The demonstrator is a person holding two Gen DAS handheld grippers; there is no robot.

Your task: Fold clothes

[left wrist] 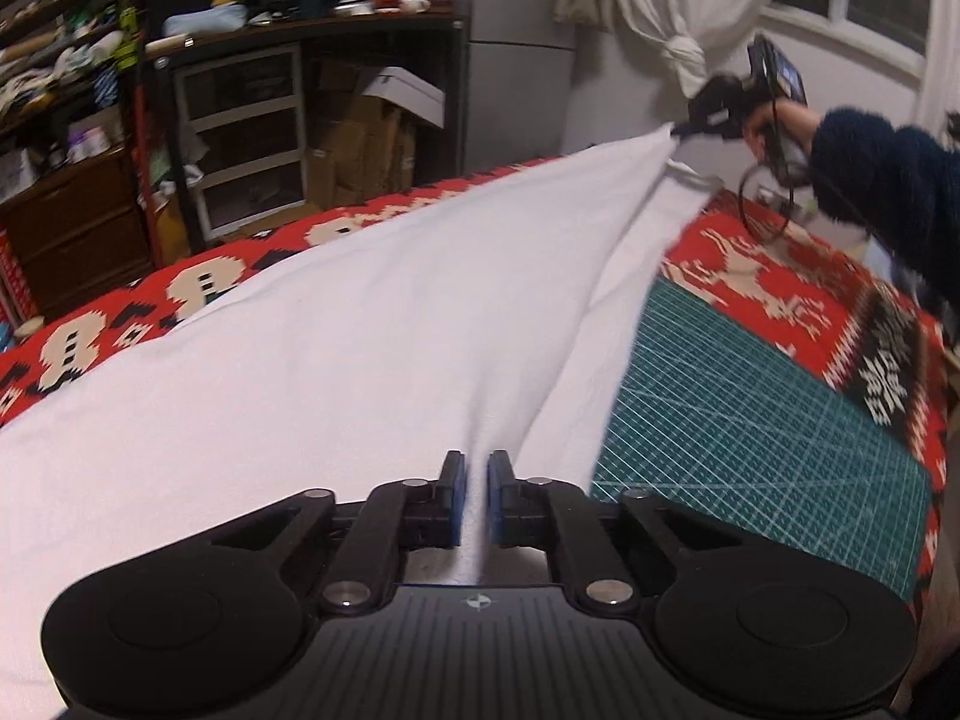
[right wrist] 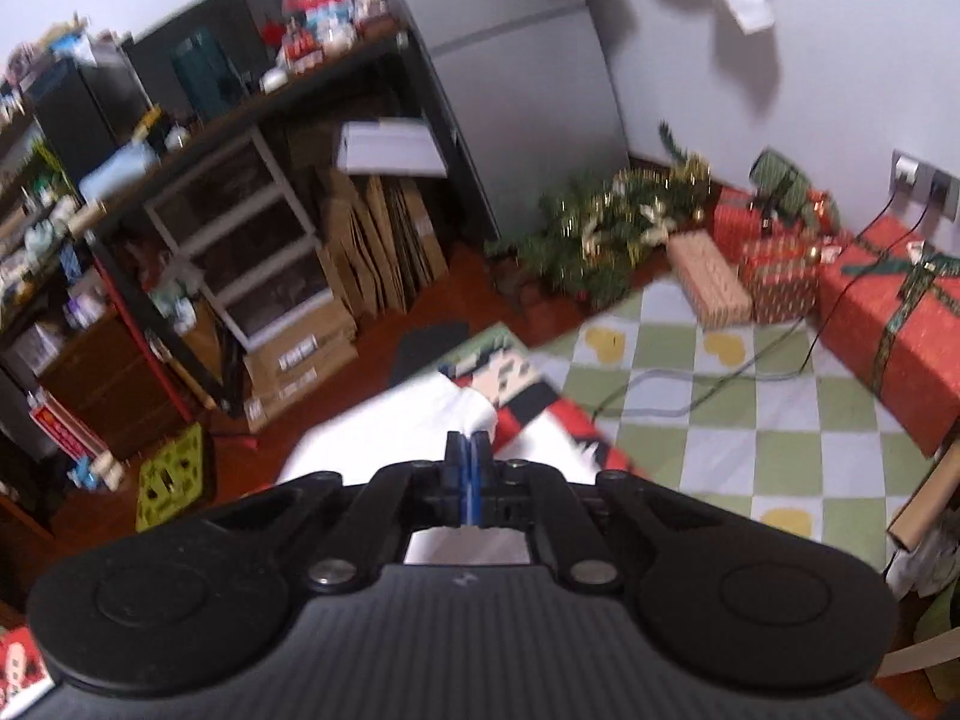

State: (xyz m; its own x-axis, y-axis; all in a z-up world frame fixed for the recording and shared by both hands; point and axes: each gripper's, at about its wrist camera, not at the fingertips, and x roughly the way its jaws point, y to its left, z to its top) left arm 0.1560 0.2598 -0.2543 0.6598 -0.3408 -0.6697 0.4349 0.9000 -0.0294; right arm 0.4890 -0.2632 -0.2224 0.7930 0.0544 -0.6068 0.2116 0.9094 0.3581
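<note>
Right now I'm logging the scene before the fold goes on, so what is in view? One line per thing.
white garment: one, white, spread over the table, one edge lifted between the two grippers
patterned cloth: one, red with cream and black figures, covering the table
cutting mat: one, green with a pale grid, on the cloth, right of the garment
drawer unit: one, white frame, under the dark shelf
cardboard boxes: several, brown, flattened beside the drawers
gift boxes: several, mostly red, on the floor by the wall
checked rug: one, green and white, on the floor
left gripper: one, black with blue pads, shut on the garment
right gripper: one, black, shut on the garment's far edge
sleeve: one, dark blue, behind the right gripper
</note>
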